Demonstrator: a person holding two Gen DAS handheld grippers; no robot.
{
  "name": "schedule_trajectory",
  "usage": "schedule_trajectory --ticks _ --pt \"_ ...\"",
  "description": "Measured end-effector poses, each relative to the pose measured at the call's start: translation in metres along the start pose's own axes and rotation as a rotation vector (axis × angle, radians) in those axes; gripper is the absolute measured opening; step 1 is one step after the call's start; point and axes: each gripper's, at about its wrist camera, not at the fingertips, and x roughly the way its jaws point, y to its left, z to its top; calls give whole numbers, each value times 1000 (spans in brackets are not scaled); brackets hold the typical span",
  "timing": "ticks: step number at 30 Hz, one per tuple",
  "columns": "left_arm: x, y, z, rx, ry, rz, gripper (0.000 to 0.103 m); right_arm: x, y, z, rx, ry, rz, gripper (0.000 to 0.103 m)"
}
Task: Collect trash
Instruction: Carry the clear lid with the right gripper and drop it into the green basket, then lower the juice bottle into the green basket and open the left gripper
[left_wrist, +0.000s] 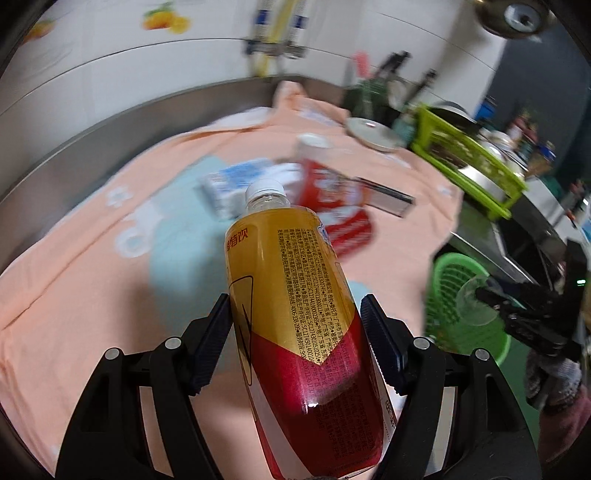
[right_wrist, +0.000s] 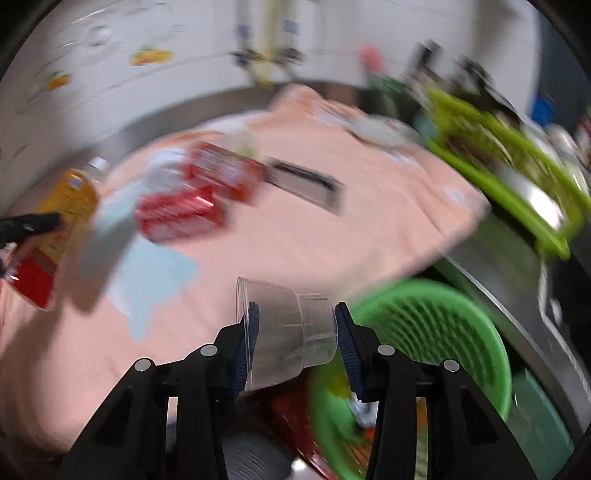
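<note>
My left gripper (left_wrist: 295, 314) is shut on a yellow-and-red drink bottle (left_wrist: 295, 295) with a white cap, held above the peach cloth (left_wrist: 92, 277). The bottle also shows at the far left of the right wrist view (right_wrist: 62, 221). My right gripper (right_wrist: 295, 325) is shut on a clear plastic cup (right_wrist: 288, 332), lying sideways between the fingers, beside the green trash basket (right_wrist: 436, 332). That gripper with the cup shows in the left wrist view (left_wrist: 480, 302) over the basket (left_wrist: 450, 280). A red packet (left_wrist: 340, 206), a blue-white pack (left_wrist: 236, 184) and a dark flat strip (left_wrist: 384, 195) lie on the cloth.
A lime-green rack (left_wrist: 469, 162) with dishes stands at the right. A white plate (left_wrist: 369, 133) sits at the cloth's far edge. A steel counter rim (left_wrist: 110, 129) and white wall lie behind. The basket (right_wrist: 340, 413) holds several bits of trash.
</note>
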Motion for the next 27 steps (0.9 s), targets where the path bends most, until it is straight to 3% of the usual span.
schedule_trajectory --ticks 2,7,9,14,19,27 --pt "7 -22 4 29 10 -28 70 2 -32 -20 57 34 -72 41" --pt "28 -79 13 108 35 -103 70 12 -93 -57 165 88 -134 41" --pt "36 -101 14 137 44 -126 70 15 -108 -70 198 107 -118 41" --pt "61 -159 16 204 81 -184 70 24 -130 -94 255 123 -108 42" --pt "82 -207 14 267 113 -227 70 21 -145 -102 297 97 -72 52" --pt "111 -266 6 373 149 -277 70 -15 -158 -114 322 17 -86 59"
